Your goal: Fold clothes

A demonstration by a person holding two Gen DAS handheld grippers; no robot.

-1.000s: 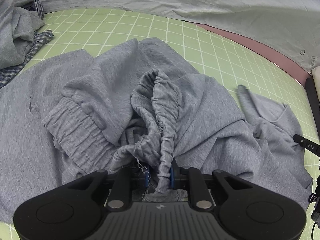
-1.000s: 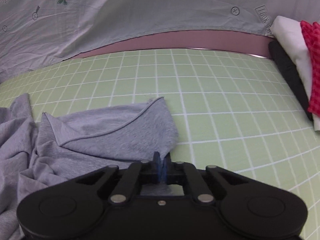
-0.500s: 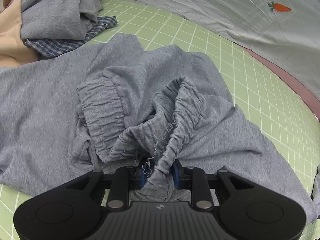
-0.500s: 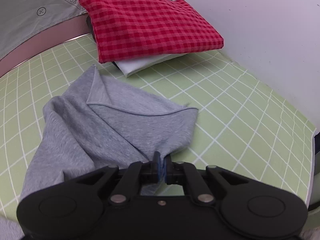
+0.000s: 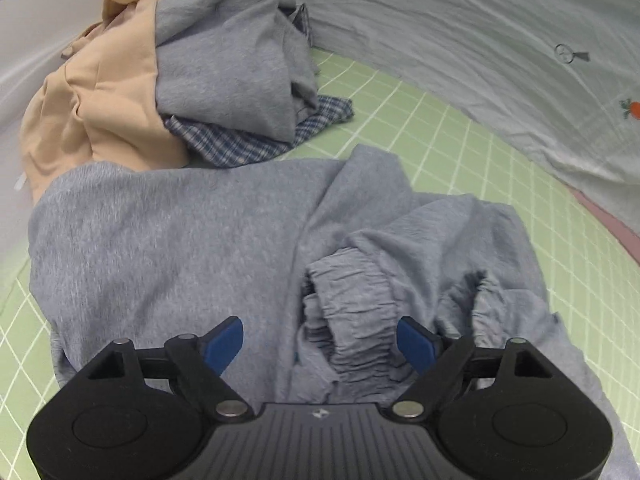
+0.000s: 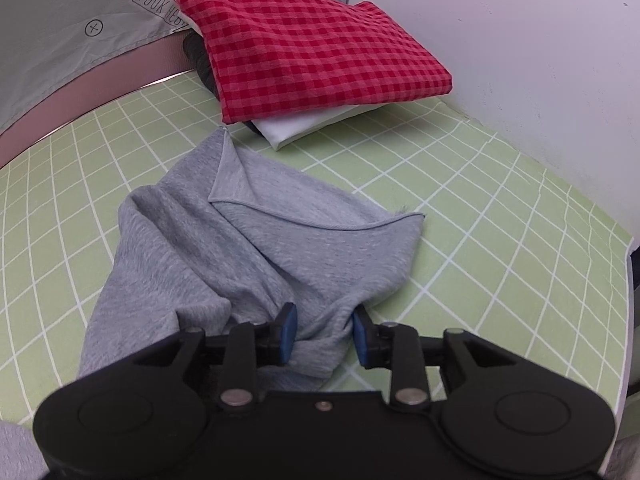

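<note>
On my left wrist view, a heap of unfolded clothes sits at the far left of the green gridded tabletop (image 5: 420, 128): a tan garment (image 5: 100, 96), a rumpled grey piece (image 5: 236, 52) on top of it, and a blue plaid cloth (image 5: 248, 144) poking out underneath. Just in front of that heap lies the grey sweatpants (image 5: 180, 248), spread broad and fairly flat on the left and bunched toward the right, where the gathered elastic waistband (image 5: 352, 316) stands up in ridges and folds over itself. My left hand-held gripper (image 5: 320, 344) hangs over the waistband with its jaws opening and already wide; the blue pads (image 5: 222, 342) stand clear of the cloth on either side, so nothing is gripped. A pale printed sheet (image 5: 480, 40) runs along the far edge.

On my right wrist view, one leg of the sweatpants (image 6: 248, 248) lies across the grid, its hemmed end turned back in a triangular flap. My right hand-held gripper (image 6: 322, 336) is opening, a pinched fold of the grey fabric sitting between its pads, which are parting from it. Beyond it, at the right, is a folded stack: a red checked cloth (image 6: 312, 40) on a white one (image 6: 304, 126).
</note>
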